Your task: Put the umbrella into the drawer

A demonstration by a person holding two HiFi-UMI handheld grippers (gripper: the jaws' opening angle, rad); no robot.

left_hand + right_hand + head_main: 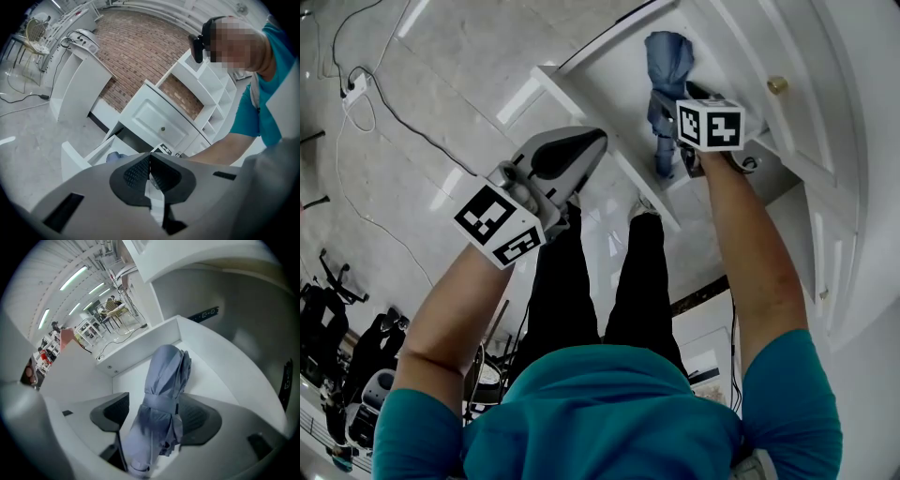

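Two grippers are showing in the head view: the left gripper is hovering above the pale floor, off to the side of the open white drawer, while the right gripper is pointing steeply down into that drawer. The folded blue umbrella is lying inside the drawer, its near end disappearing under the right gripper. Moving to the left gripper view, the left gripper is staying clenched, its dark pads meeting at the tips and gripping nothing; beyond it the drawer is standing pulled out from a white cabinet with a small knob, and a sliver of blue, probably the umbrella, is peeking over the gripper body. Turning to the right gripper view, the right gripper is standing released, jaws spread wide with the umbrella running lengthwise between them. Its strap is wrapping the fabric, a narrow gap is showing beside the left-hand pad, and the bundle is resting on the drawer floor.
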